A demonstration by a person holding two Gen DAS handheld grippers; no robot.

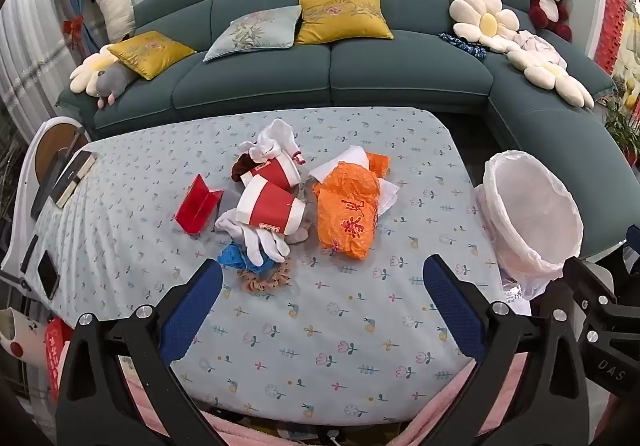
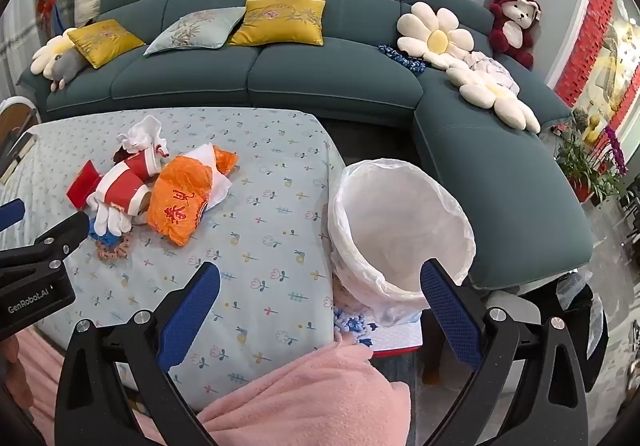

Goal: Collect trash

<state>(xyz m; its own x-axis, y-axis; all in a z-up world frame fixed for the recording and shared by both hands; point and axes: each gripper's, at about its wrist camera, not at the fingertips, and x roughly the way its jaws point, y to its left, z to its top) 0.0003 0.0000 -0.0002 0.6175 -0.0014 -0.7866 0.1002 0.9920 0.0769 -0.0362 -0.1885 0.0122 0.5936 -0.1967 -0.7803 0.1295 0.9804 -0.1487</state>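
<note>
The trash lay in one heap near the middle of the tabletop [image 1: 360, 346], which wore a pale blue cloth printed with small flowers. In that heap a crumpled orange plastic bag with red characters [image 1: 348, 218] sat toward the right edge, touching a crumpled sheet of white paper [image 1: 386, 196] beneath it. Just beside it toward the left edge lay two red-and-white paper cups [image 1: 270, 206] on their sides, one behind the other, with white cloth gloves [image 1: 260, 242] under and in front of the nearer one. A red folded card [image 1: 198, 206] stood just left of the cups. Toward the near edge, a blue crumpled scrap [image 1: 236, 258] and a tan frilly ring [image 1: 264, 278] touched the gloves.

Off the right edge stood a round bin lined with a thin white plastic bag [image 2: 400, 230], its mouth open and tipped toward the camera.

The left gripper [image 1: 322, 302] hovered over the near part of the tabletop with its blue-padded jaws spread wide, gripping nothing. The right gripper [image 2: 320, 306] hung above the near right corner, jaws equally wide and holding nothing, with the bin's rim just behind its right pad.

A pink fleece sleeve [image 2: 312, 398] showed at the near edge. Behind the tabletop ran a dark teal sectional sofa [image 1: 400, 74].
</note>
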